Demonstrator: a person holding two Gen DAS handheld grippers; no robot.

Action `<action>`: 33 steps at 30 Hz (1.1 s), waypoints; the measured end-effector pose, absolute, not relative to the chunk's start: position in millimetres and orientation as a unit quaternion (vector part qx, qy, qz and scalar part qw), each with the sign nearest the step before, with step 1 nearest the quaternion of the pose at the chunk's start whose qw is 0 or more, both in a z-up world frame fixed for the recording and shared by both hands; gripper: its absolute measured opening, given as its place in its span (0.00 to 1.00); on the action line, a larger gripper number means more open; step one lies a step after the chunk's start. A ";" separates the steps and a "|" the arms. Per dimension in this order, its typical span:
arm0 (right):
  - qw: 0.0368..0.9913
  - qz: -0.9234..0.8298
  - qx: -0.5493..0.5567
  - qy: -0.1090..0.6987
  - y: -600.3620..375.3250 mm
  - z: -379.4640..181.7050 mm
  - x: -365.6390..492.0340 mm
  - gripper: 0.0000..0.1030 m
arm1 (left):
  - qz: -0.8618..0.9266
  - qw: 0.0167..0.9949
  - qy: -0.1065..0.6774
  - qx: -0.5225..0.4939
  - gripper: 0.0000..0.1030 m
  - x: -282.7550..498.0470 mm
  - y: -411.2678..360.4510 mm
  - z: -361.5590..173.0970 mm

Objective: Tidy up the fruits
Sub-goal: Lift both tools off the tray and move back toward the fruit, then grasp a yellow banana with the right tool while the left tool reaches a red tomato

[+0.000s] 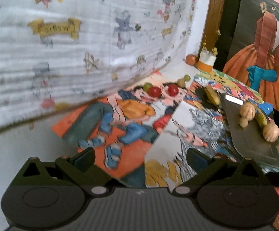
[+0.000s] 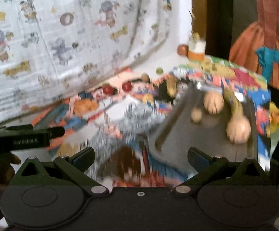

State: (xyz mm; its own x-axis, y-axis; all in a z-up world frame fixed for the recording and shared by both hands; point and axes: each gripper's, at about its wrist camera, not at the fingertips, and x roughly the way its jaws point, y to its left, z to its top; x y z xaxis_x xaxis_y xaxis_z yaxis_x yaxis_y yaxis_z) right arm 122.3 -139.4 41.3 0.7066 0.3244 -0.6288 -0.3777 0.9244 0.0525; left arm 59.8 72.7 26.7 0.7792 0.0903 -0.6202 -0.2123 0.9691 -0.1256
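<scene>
Both claws, left claw (image 1: 140,158) and right claw (image 2: 140,158), are wide apart and hold nothing; the grey tray (image 2: 178,134) sits just ahead of the right one.

Backdrop: white quilted cloth (image 1: 81,48) printed with small cartoon figures and yellow banners, hanging down to the work surface at left. Surface was covered with overlapping cartoon-print posters: one with an orange ground and running figures (image 1: 118,123), one grey-white with spiky drawing (image 1: 199,127), one multicoloured patchwork print (image 1: 233,88) at right. Behind, a brown wooden frame edge (image 1: 214,15) stood upright beside a dark picture of a figure in an orange dress with a blue bow (image 1: 262,57). A small white-and-orange pot with yellow flowers (image 1: 206,61) stood at the foot of the frame. Right wrist view was motion-blurred.
</scene>
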 end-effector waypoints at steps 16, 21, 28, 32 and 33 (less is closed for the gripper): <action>0.928 0.244 -0.007 0.283 -118.6 128.6 247.6 0.99 | 0.069 0.957 0.268 -0.082 1.00 124.5 87.9 44.7; 0.923 0.262 0.012 0.283 -115.2 105.4 289.5 0.99 | 0.066 0.955 0.276 -0.088 1.00 155.4 87.5 36.9; 0.926 0.238 0.012 0.293 -128.7 54.7 336.3 0.99 | 0.069 0.949 0.283 -0.117 1.00 198.2 93.1 18.0; 0.922 0.230 0.021 0.312 -136.3 29.9 360.5 0.94 | 0.071 0.946 0.291 -0.125 1.00 218.0 94.2 6.4; 0.922 0.230 0.025 0.311 -137.4 24.8 364.4 0.91 | 0.070 0.945 0.293 -0.127 1.00 222.8 93.5 3.8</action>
State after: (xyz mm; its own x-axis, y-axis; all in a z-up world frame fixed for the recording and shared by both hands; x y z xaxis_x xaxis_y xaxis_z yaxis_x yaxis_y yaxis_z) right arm 364.4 -137.4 24.8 0.7001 0.4394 -0.5629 -0.4088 0.8929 0.1886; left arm 222.8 93.5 3.8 0.8188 0.0585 -0.5711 -0.2068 0.9581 -0.1983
